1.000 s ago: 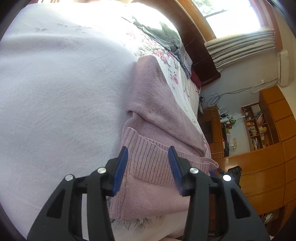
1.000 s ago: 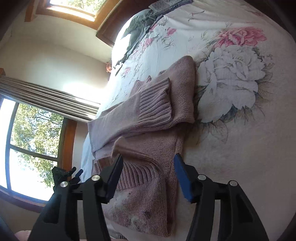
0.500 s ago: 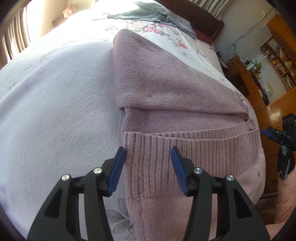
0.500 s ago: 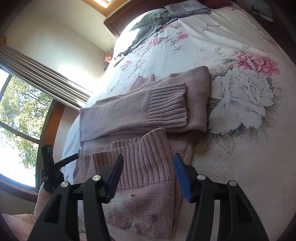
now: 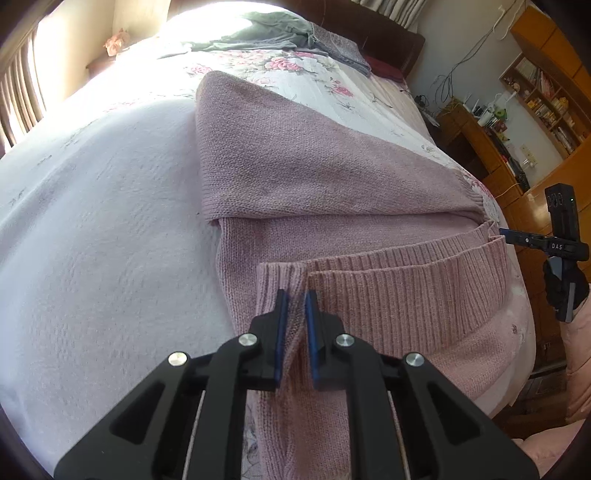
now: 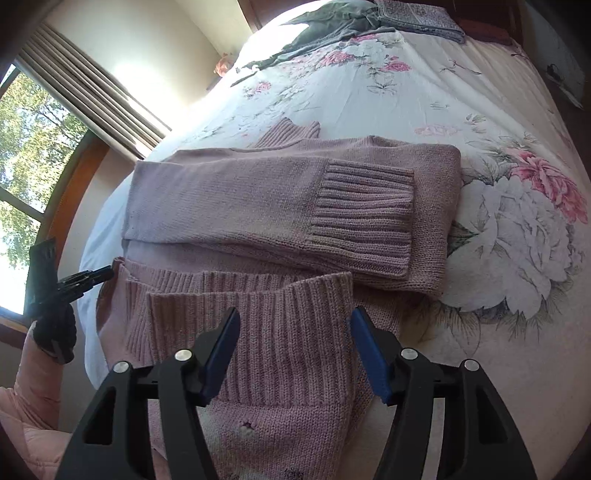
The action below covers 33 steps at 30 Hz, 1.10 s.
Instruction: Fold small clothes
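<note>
My left gripper [image 5: 294,308] has its jaws clenched on the ribbed hem of the pink sweater [image 5: 332,192], pinching a raised fold of the ribbing near the hem's left end. My right gripper [image 6: 293,345] has its jaws spread wide, one on each side of the hem's right corner, gripping nothing; I cannot tell whether the blue pads [image 6: 369,354] brush the knit.

The sweater lies flat on the bed [image 6: 424,92], near the edge closest to me, its sleeves folded across the body. To the left of the sweater, the left wrist view shows a broad stretch of plain white bedspread [image 5: 103,221], open out to the bed's left side. To the right, the right wrist view shows flowered cover [image 6: 517,206] running bare to the bed's right edge. Beyond the sweater the cover is open up to a heap of grey-green clothes [image 6: 332,22] and a folded grey item [image 6: 421,18] by the dark headboard [image 5: 384,40].

Only the left view shows the wooden shelves and desk [image 5: 532,110] past the bed's right side. Only the right view shows the sleeve's ribbed cuff [image 6: 365,214] lying on the body, the collar [image 6: 288,133], the window [image 6: 22,147] and the curtain [image 6: 92,92].
</note>
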Available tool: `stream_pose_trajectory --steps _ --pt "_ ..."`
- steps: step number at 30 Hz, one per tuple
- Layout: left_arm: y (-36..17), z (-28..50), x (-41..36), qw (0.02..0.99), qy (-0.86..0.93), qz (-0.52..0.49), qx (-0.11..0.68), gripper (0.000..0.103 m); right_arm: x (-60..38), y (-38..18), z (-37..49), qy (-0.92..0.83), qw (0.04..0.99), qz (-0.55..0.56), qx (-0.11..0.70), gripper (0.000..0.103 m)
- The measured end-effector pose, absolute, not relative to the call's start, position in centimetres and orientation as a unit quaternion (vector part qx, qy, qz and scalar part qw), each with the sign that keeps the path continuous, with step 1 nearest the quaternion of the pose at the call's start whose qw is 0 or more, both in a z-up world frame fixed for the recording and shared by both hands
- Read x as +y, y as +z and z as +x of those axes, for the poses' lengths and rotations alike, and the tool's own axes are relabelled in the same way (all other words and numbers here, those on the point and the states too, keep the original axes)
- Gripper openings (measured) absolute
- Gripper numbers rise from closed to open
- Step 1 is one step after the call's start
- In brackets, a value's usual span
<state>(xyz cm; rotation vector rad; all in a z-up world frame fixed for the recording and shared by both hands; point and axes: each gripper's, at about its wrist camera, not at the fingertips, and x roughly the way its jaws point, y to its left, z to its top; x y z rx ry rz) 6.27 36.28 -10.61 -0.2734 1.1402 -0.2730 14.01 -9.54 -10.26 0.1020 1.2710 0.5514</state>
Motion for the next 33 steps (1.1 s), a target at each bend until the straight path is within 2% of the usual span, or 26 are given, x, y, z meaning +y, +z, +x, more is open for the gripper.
stream_pose_trajectory --steps 1,3,4,6,7,8,9,17,24,29,33 --pt "-10.9 6.5 36.3 0.824 -0.126 -0.128 0.538 0.016 -9.3 -10.8 14.3 0.257 0.764 0.043 0.591 0.065" --pt "-11.2 7.0 35.9 0.822 -0.125 -0.122 0.542 0.032 -8.8 -11.6 14.5 0.253 0.757 0.03 0.601 0.067" --pt "-11.4 7.2 35.7 0.821 -0.125 -0.12 0.543 0.033 -8.5 -11.9 14.5 0.253 0.755 0.025 0.604 0.067" --pt "-11.4 7.3 35.2 0.822 -0.124 -0.114 0.544 0.032 -8.3 -11.7 14.3 0.259 0.759 0.02 0.596 0.06" --pt "-11.3 7.3 35.1 0.823 -0.123 -0.109 0.544 0.03 -8.2 -11.4 14.0 0.267 0.761 0.019 0.591 0.044" --pt "-11.2 7.2 35.2 0.824 -0.121 -0.107 0.543 0.022 -8.2 -11.0 13.7 0.278 0.762 0.021 0.585 0.027" --pt "-11.2 7.1 35.4 0.826 -0.115 -0.105 0.542 0.008 -8.2 -10.6 13.5 0.29 0.761 0.025 0.58 0.018" --pt "-7.4 4.4 36.8 0.852 -0.12 -0.149 0.487 0.007 -10.1 -6.3 10.9 0.317 0.791 0.065 0.519 0.016" --pt "0.3 3.7 37.9 0.894 -0.135 -0.18 0.387 0.007 -13.1 0.1 10.8 0.332 0.823 0.121 0.444 0.015" --pt "5.2 7.0 37.8 0.919 -0.141 -0.175 0.325 0.007 -14.0 4.0 13.7 0.32 0.847 0.131 0.404 0.015" --pt "5.8 12.4 37.7 0.921 -0.132 -0.175 0.321 0.007 -14.0 4.5 18.4 0.3 0.853 0.142 0.403 0.015"
